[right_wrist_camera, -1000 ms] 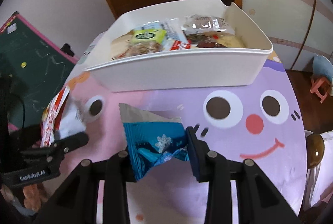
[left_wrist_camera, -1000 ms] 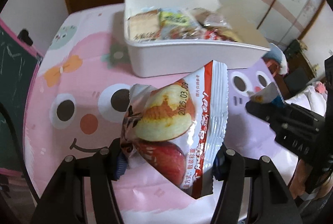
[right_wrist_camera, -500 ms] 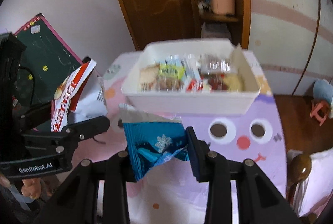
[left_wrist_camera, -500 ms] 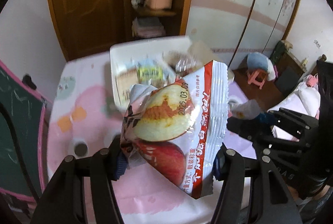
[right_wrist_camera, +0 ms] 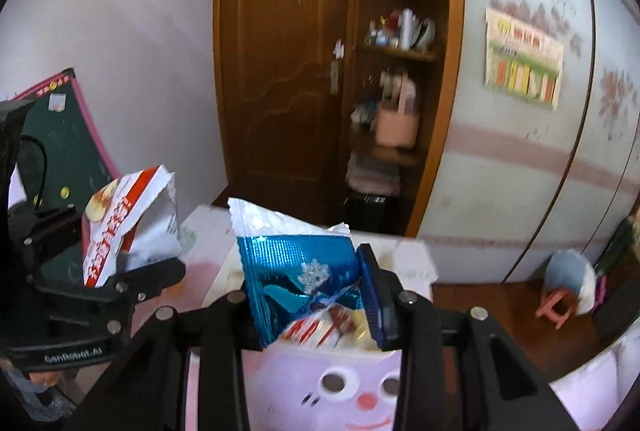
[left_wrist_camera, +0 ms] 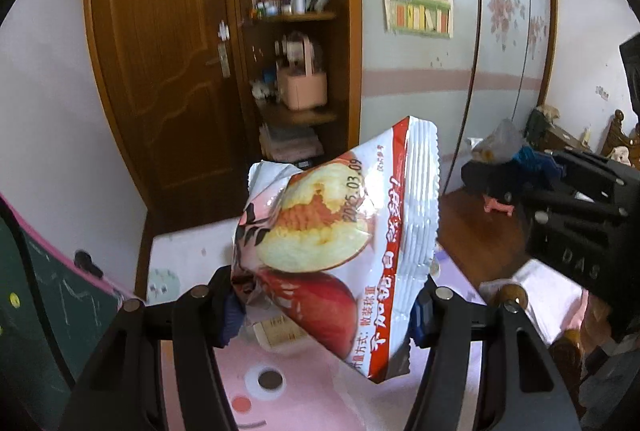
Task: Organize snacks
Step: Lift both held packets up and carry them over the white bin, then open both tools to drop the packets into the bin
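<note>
A white-and-red peach-print snack packet (left_wrist_camera: 336,243) and a crumpled blue foil packet (right_wrist_camera: 298,271) are each held tilted above the table.

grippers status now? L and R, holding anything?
Left gripper: closed on the red-and-white snack packet.
Right gripper: closed on the blue foil packet.

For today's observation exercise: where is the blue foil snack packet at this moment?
In the right wrist view the blue foil snack packet is at centre, clamped in the right gripper, raised above the white bin.
</note>
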The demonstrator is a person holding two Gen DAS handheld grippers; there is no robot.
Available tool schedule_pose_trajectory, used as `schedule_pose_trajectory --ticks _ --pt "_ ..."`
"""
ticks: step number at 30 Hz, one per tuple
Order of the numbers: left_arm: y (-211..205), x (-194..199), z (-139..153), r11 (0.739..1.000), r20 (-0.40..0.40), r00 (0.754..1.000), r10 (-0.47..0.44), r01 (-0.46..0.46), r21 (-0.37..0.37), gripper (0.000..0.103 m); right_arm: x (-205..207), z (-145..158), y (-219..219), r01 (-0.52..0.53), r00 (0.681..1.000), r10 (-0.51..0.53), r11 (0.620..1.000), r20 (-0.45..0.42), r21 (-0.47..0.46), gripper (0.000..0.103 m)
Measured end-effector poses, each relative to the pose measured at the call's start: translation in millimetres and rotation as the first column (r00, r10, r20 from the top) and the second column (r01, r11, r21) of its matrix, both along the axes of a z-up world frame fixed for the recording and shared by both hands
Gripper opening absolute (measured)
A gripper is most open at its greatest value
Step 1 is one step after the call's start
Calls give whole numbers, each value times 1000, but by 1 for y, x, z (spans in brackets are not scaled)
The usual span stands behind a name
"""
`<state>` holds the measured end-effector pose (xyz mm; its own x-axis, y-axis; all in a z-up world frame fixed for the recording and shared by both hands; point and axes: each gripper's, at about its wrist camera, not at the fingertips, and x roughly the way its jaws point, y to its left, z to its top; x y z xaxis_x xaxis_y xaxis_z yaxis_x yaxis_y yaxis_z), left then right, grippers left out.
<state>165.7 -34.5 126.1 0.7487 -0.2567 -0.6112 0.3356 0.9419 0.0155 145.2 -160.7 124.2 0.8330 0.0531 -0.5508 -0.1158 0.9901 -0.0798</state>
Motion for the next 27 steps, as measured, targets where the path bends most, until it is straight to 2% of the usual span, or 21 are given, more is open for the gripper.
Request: schedule_pose_trajectory --ticks 5,10,17,21,27 --pt "-10 33 22 999 39 999 31 -31 18 61 36 31 -11 43 999 -43 999 22 -4 36" --pt "-18 74 15 997 22 998 63 -64 34 61 77 25 -21 72 997 -71 997 -25 19 36" --pt "-21 128 -30 995 -67 993 101 -99 31 61 121 -25 -31 93 985 -83 994 -151 63 36" --pt "-19 150 -57 993 -116 986 118 -115 33 61 143 -64 -34 110 965 -89 991 -247 73 36" --pt "-17 174 -97 989 -183 973 144 -138 44 61 161 -105 -35 134 936 -99 988 -338 81 37"
